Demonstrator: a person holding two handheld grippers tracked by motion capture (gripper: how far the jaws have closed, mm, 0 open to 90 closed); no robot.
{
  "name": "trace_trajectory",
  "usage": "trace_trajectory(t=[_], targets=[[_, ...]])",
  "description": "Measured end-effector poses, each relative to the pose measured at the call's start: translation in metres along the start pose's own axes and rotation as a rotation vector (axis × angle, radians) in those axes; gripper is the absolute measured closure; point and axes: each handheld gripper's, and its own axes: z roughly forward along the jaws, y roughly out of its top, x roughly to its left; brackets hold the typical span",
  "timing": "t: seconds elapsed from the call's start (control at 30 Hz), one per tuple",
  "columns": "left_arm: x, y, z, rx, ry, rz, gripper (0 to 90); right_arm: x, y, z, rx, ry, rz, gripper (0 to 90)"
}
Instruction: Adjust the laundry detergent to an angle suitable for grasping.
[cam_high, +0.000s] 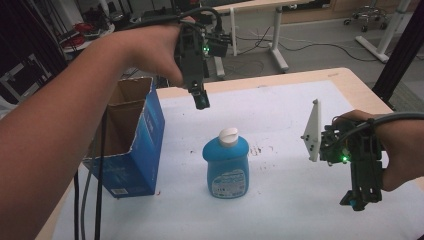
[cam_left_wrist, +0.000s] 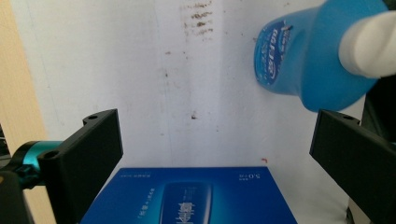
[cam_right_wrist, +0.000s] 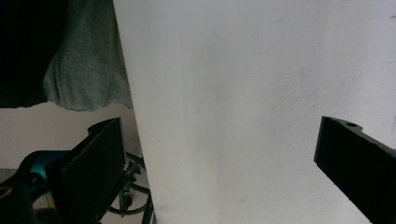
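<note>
1. Left of the high view: blue carton (cam_high: 131, 150) stands upright on the white table cover (cam_high: 280, 165), top flaps open, brown inside visible. Cables hang down in front of its left face.
2. Upper centre, high view: left gripper (cam_high: 201, 100) hangs above the cover, pointing down, between the carton and the blue bottle (cam_high: 226, 167). It touches neither.
3. Centre, high view: bottle stands upright, white cap on top, label facing the camera, just right of the carton and apart from it.
4. Right edge, high view: right gripper (cam_high: 356, 201) sits low over the cover, well apart from the bottle, white three-cornered plate (cam_high: 313, 131) on its left side.
5. Left gripper view adds: jaws spread wide, nothing between them. Carton's printed blue face (cam_left_wrist: 187, 198) lies bottom centre, bottle (cam_left_wrist: 299, 60) with cap in the upper right. Dark specks on the cover between them.
6. Right gripper view adds: jaws wide apart, bare white cover (cam_right_wrist: 261, 93) between them, nothing held. Grey cloth (cam_right_wrist: 86, 70) in the upper left past the cover's edge.
</note>
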Motion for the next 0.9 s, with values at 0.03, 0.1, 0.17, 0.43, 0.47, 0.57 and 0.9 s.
trace_trajectory(t=[0.03,0.1,0.17,0.43,0.47,0.57,0.9], targets=[[0.003,0.002,0.001,0.0,-0.001,-0.001,2.5,0.001,-0.001,0.0,0.003,-0.002,0.002,1.4],[0.003,0.002,0.001,0.0,-0.001,-0.001,2.5,0.001,-0.002,0.0,0.003,0.001,0.004,1.4],[0.013,0.012,0.006,0.001,-0.007,0.0,2.4,0.003,-0.003,0.001,0.005,0.002,0.006,1.4],[0.026,0.022,0.01,-0.006,-0.011,-0.016,2.5,0.002,-0.006,0.0,-0.007,0.003,-0.003,1.4],[0.027,0.022,0.01,-0.005,-0.008,-0.018,2.5,0.002,-0.006,-0.001,-0.009,0.003,-0.003,1.4],[0.027,0.024,0.011,-0.002,-0.011,-0.025,2.5,0.002,-0.008,-0.003,-0.013,-0.002,0.0,1.4],[0.024,0.023,0.011,0.002,-0.002,-0.02,2.5,0.002,-0.007,-0.005,-0.024,-0.01,0.006,1.4]])
